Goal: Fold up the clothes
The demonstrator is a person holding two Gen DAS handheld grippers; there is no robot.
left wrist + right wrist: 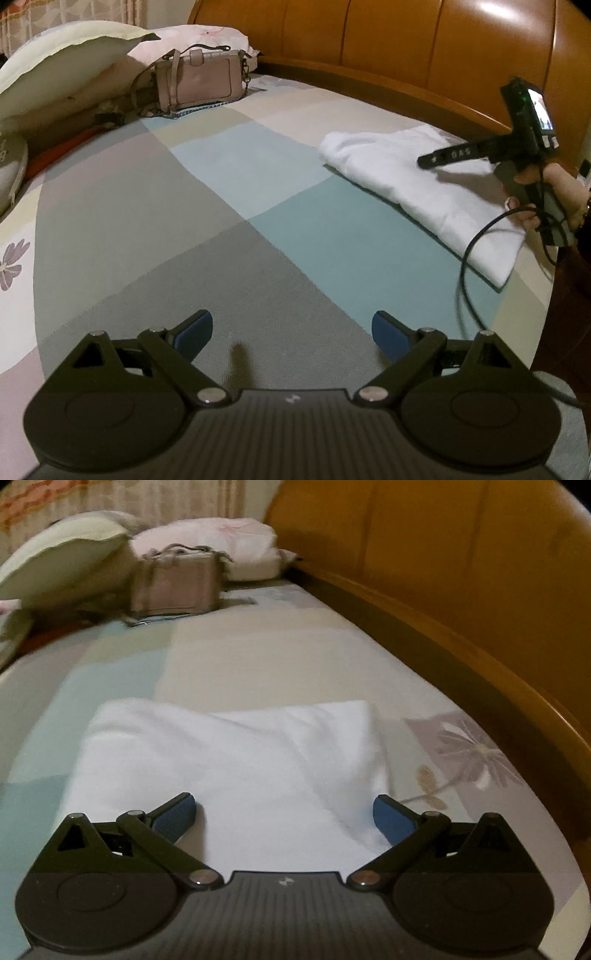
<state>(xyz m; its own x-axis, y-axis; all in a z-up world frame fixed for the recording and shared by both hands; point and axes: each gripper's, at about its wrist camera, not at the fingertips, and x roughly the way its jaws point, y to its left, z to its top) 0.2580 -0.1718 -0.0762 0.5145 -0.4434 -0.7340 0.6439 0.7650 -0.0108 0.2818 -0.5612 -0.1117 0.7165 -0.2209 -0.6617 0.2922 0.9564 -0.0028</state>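
A folded white garment (417, 184) lies on the patchwork bedspread at the right, close to the wooden headboard. In the right wrist view the same white garment (236, 760) fills the middle, just ahead of my right gripper (284, 812), whose blue pads stand wide apart with nothing pressed between them. Seen from the left wrist view, the right gripper (428, 160) hovers over the garment, held by a hand (550, 195). My left gripper (291, 332) is open over bare grey and teal patches, well to the left of the garment.
A pink handbag (199, 83) leans against pillows (62, 62) at the far end of the bed. The wooden headboard (424, 40) runs along the right. A black cable (469, 266) hangs from the right gripper across the garment's near corner.
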